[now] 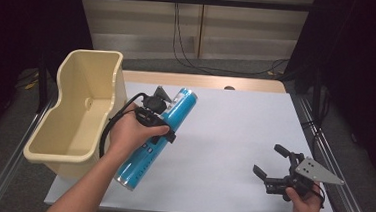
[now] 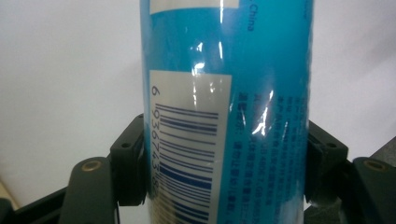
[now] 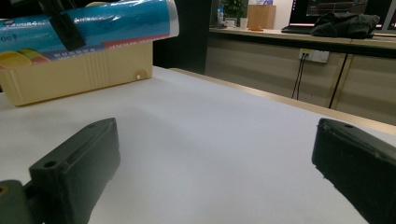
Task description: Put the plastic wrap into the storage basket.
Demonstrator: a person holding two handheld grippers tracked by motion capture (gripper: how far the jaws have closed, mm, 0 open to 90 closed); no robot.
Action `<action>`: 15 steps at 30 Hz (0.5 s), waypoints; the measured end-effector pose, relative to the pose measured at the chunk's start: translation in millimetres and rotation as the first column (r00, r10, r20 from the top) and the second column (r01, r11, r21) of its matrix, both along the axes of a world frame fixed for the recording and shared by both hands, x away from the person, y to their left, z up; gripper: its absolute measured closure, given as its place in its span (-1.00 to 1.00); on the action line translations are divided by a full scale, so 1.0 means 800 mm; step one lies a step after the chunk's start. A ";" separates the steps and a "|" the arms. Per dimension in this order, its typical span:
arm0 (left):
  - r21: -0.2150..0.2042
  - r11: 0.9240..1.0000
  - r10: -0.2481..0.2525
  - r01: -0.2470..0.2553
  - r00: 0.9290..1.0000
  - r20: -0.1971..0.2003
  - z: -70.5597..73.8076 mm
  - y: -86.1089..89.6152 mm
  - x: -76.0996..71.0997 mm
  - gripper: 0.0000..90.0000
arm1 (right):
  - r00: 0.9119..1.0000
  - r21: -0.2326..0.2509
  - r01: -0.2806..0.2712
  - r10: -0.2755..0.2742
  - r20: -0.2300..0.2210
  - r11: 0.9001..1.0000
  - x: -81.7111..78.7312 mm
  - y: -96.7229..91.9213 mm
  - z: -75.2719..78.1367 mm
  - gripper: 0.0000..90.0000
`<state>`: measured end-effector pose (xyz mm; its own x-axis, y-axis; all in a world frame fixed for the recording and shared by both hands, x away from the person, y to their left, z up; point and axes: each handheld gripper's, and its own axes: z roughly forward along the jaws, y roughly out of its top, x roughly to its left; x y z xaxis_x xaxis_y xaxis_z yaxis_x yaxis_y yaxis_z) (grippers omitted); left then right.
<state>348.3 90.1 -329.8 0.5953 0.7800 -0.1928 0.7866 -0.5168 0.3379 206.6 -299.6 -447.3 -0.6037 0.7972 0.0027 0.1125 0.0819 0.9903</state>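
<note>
The blue tube (image 1: 159, 134) is being gripped mid-length by the left gripper (image 1: 157, 121), apparently clear of the table (image 1: 234, 134), long axis running diagonally, just right of the beige bin (image 1: 75, 113). The right gripper (image 1: 272, 164) is being held released, well apart.

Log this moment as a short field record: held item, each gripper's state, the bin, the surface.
held item: blue tube, lifted and tilted above the table
left gripper: shut on the blue tube, barcode facing its camera
right gripper: open, holding nothing, low over the table
bin: cream, at the table's left edge, looks empty
surface: white table
</note>
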 end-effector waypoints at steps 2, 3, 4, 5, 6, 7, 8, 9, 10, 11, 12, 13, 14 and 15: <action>0.003 1.000 0.009 -0.009 1.000 0.006 0.006 0.001 0.000 -0.29 | 1.000 -0.001 -0.001 0.001 -0.002 1.000 0.000 0.000 0.000 -0.99; 0.002 1.000 0.012 -0.012 1.000 0.002 0.009 0.003 0.001 -0.29 | 1.000 -0.002 -0.003 0.003 0.000 1.000 0.000 0.000 0.000 -0.99; -0.001 1.000 0.014 -0.014 1.000 0.006 0.012 0.004 0.002 -0.28 | 1.000 -0.002 -0.003 0.003 0.001 1.000 0.000 0.000 0.000 -0.99; -0.004 1.000 0.017 -0.017 1.000 0.001 0.015 0.006 0.002 -0.29 | 1.000 -0.003 -0.003 0.003 0.002 1.000 0.000 0.000 0.000 -0.99; -0.004 1.000 0.017 -0.017 1.000 0.000 0.017 0.008 0.002 -0.28 | 1.000 -0.005 -0.003 0.003 0.002 1.000 0.000 0.000 0.000 -0.99; -0.006 1.000 0.023 -0.023 1.000 0.000 0.020 0.010 0.002 -0.28 | 1.000 -0.004 -0.003 0.003 0.002 1.000 0.000 0.000 0.000 -0.99; -0.006 1.000 0.026 -0.026 1.000 -0.001 0.023 0.012 0.003 -0.28 | 1.000 -0.005 -0.003 0.003 0.002 1.000 0.000 0.000 0.000 -0.99; -0.004 1.000 0.028 -0.028 1.000 0.000 0.026 0.014 0.003 -0.28 | 1.000 -0.007 -0.004 0.004 0.001 1.000 0.000 0.000 0.000 -0.99; -0.009 0.999 0.035 -0.035 0.999 0.000 0.029 0.016 0.002 -0.28 | 1.000 -0.006 -0.002 0.002 0.002 1.000 0.000 0.000 0.000 -0.99; -0.008 0.999 0.036 -0.036 0.999 -0.002 0.032 0.018 0.002 -0.28 | 1.000 -0.007 0.001 0.000 0.003 1.000 0.000 0.000 0.000 -0.99; -0.012 0.999 0.037 -0.037 0.999 -0.007 0.035 0.020 0.003 -0.28 | 1.000 -0.008 0.002 -0.002 0.002 1.000 0.000 0.000 0.000 -0.99; -0.019 0.999 0.040 -0.040 0.999 -0.017 0.038 0.023 0.003 -0.28 | 1.000 -0.009 0.002 -0.002 0.002 1.000 0.000 0.000 0.000 -0.99; -0.024 0.999 0.044 -0.045 0.999 -0.019 0.040 0.025 0.003 -0.29 | 1.000 -0.008 0.001 -0.001 0.001 1.000 0.000 0.000 0.000 -0.99; -0.028 0.998 0.048 -0.049 0.999 -0.026 0.043 0.028 0.004 -0.28 | 1.000 -0.007 0.002 -0.001 0.002 1.000 0.000 0.000 0.001 -0.99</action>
<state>351.2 112.7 -295.3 0.5516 0.8019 -0.2297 0.8189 -0.4683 0.3318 206.3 -299.2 -446.9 -0.6025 0.7981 -0.0042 0.1109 0.0889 0.9898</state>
